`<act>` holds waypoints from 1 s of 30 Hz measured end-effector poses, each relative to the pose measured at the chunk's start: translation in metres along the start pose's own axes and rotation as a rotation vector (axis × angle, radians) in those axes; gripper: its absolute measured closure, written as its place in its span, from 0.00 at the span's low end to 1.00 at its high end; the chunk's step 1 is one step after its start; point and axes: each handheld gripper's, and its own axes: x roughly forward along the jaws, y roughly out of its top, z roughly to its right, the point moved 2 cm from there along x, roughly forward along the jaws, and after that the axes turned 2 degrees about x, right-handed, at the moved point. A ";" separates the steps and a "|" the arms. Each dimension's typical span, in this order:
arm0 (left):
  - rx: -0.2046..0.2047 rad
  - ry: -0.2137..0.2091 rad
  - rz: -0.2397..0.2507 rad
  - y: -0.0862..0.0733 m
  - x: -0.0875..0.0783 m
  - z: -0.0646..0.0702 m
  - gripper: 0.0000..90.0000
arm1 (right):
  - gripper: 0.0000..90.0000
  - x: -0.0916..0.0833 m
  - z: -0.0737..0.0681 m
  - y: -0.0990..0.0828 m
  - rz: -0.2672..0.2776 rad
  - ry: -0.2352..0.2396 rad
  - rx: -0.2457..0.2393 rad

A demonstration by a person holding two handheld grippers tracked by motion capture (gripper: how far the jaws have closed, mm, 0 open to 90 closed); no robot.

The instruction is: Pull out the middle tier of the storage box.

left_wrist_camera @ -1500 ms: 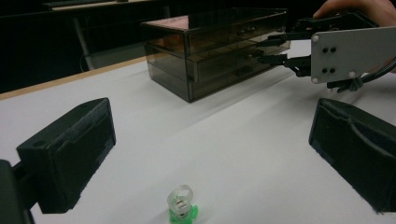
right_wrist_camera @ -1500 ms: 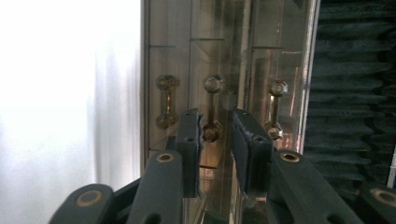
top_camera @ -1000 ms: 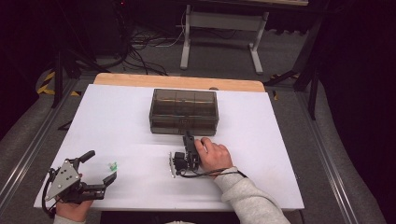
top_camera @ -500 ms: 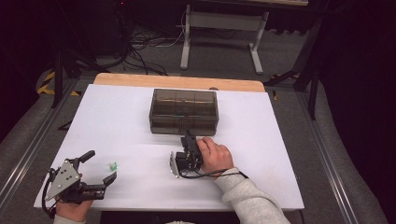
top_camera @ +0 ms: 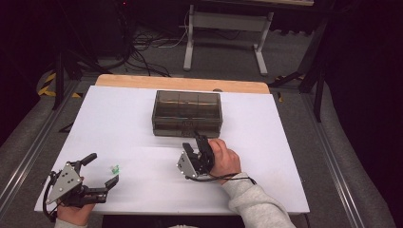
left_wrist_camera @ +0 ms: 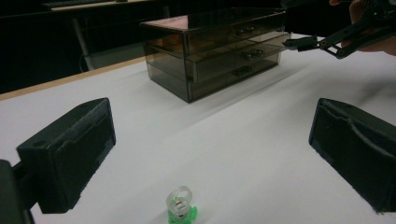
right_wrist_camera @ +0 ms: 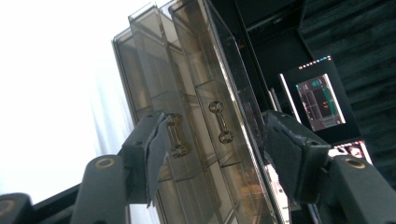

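Observation:
A smoky see-through drawer box (top_camera: 187,113) stands at the middle of the white table (top_camera: 119,123). Just in front of it, my right gripper (top_camera: 194,141) points at its drawers. In the right gripper view the gripper (right_wrist_camera: 215,135) is open, its jaws having just been opening. Two drawer handles (right_wrist_camera: 221,122) show between the pads, and neither is pressed. My left gripper (top_camera: 102,168) rests at the table's near left corner, open wide. A small clear ring on a green base (left_wrist_camera: 180,205) lies on the table between its jaws, touching neither.
The table's wooden far edge (top_camera: 180,83) runs behind the box. Beyond it are a metal stand (top_camera: 223,28) and cables on the floor. A lit screen (right_wrist_camera: 322,100) shows past the box in the right gripper view.
My right gripper has lifted a little in front of the drawer box and its jaws have spread apart. The left gripper and the ring have stayed put.

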 end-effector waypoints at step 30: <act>0.006 0.002 -0.005 -0.001 0.001 0.000 0.02 | 0.32 -0.017 0.040 -0.009 0.192 0.436 0.381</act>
